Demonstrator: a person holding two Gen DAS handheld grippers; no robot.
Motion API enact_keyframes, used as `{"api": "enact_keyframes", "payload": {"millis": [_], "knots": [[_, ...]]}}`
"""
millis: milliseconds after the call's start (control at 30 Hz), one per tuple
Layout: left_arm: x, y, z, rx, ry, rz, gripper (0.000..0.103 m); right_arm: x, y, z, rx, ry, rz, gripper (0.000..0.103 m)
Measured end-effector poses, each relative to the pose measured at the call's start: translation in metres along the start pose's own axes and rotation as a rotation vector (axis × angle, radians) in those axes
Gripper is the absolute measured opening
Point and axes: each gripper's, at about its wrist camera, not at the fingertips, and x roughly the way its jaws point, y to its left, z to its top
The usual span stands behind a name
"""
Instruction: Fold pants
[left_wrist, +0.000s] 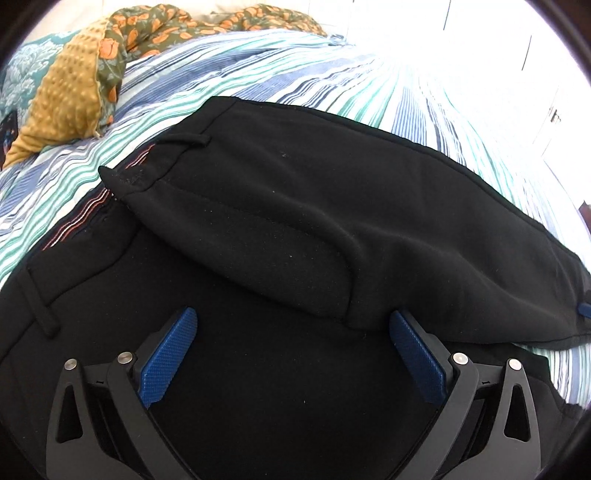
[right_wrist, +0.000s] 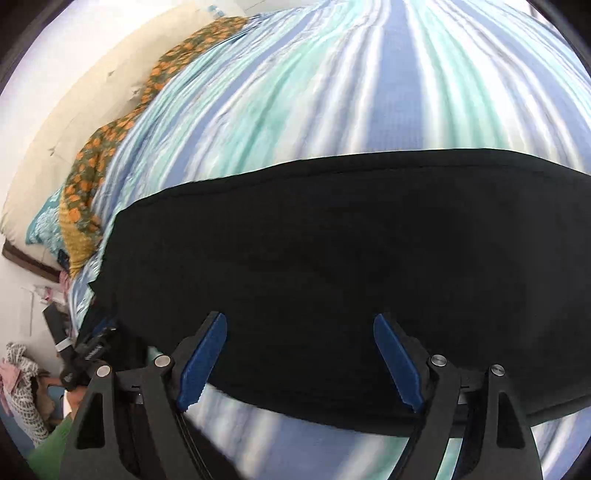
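Observation:
Black pants (left_wrist: 295, 206) lie on a striped bedspread (left_wrist: 229, 66), with one part folded over another; belt loops and a waistband with red stitching show at the left. My left gripper (left_wrist: 291, 325) is open just above the lower layer, its blue pads (left_wrist: 170, 354) wide apart beside the folded edge. In the right wrist view the pants (right_wrist: 332, 258) span the frame as a flat black band. My right gripper (right_wrist: 299, 332) is open over their near edge, holding nothing.
A mustard dotted and orange-flowered blanket (left_wrist: 74, 88) is bunched at the bed's far left; it also shows in the right wrist view (right_wrist: 88, 177). A cream pillow (right_wrist: 74, 110) lies beyond. The other gripper and a hand (right_wrist: 81, 362) show at lower left.

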Motion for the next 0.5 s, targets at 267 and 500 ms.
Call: {"api": "enact_keyframes", "payload": {"millis": [267,500], "knots": [[0.007,-0.007,0.001,0.012,-0.014,0.017,0.103,-0.17,-0.254,-0.016,0.364,-0.194,-0.479,0.078],[0.01,-0.006,0.002,0.02,-0.014,0.031,0.103,-0.196,-0.284,0.02,0.389,-0.243,-0.39,0.078]]}}
